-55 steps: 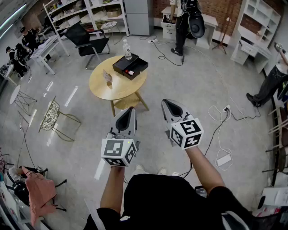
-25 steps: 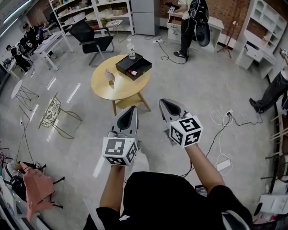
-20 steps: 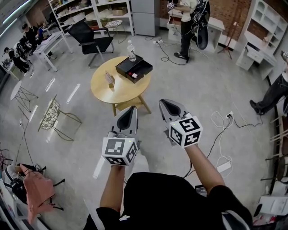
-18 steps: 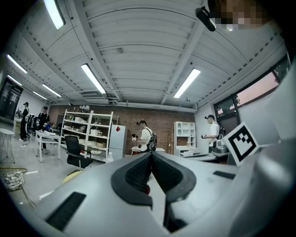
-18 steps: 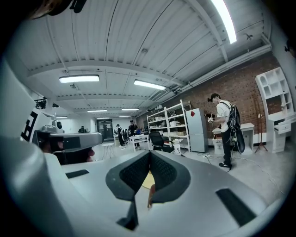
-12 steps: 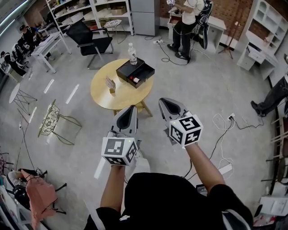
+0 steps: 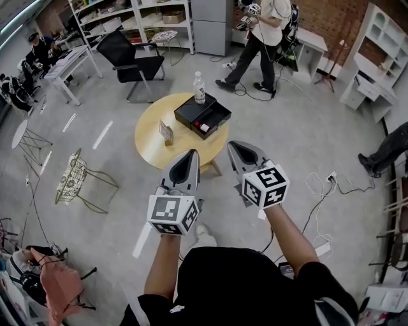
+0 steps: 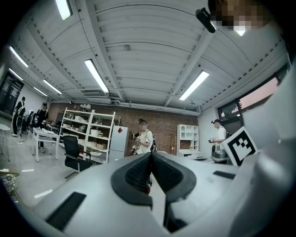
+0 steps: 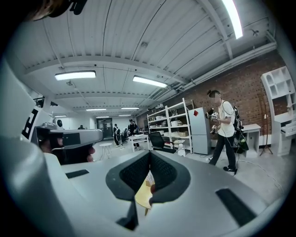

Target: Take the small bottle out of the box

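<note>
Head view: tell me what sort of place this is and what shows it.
Most likely an open lab or studio workspace, not a home: white shelving racks against a brick wall, desks and an office chair on a bare grey floor, and power cables trailing across it.

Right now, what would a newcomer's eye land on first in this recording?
The left gripper and right gripper, both shut and empty, jut side by side in the near middle of the head view. Just beyond them stands a round wooden table carrying an open black box, with a clear bottle at its far edge. A person is in mid-stride behind.
</note>
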Tool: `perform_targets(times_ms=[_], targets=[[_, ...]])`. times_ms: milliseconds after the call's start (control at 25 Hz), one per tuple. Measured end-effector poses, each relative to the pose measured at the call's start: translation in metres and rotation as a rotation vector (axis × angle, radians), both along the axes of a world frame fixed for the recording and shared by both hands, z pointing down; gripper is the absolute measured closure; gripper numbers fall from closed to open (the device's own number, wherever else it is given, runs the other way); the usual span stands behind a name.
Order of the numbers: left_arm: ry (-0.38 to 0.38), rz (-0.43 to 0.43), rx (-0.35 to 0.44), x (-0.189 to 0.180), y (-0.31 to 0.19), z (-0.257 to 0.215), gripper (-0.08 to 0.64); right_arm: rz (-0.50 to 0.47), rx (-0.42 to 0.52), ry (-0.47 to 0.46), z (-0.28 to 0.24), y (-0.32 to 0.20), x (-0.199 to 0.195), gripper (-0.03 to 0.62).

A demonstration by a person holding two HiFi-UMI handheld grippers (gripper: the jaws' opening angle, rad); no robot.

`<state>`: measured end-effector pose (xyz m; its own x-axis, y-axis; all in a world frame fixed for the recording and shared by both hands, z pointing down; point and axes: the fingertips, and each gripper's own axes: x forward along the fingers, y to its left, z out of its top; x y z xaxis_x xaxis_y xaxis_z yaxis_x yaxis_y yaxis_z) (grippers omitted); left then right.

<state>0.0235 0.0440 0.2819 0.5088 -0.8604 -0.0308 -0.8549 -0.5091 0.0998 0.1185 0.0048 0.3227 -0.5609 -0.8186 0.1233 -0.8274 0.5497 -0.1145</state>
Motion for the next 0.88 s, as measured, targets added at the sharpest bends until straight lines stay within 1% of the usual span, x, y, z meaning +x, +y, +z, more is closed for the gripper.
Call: perform_targets(times_ms=[240,480,720,880], targets=[[0.002,-0.006,-0.016,-0.039,-0.046,0.002,0.549,-0.006,-0.013,0.006,-0.001,-0.043,-0.036,0.591],[0.008,0.004,-0.032,-0.070,-0.081,0.010,0.549,0.007,-0.029,0.015,0.005,-0.078,-0.063,0.591],[0.008,0.012,-0.045,-0.097,-0.102,0.018,0.549,0.010,-0.033,0.020,0.010,-0.098,-0.090,0.591],[0.012,0.011,-0.058,-0.109,-0.109,0.026,0.549,0.005,-0.042,0.036,0.018,-0.104,-0.101,0.591]])
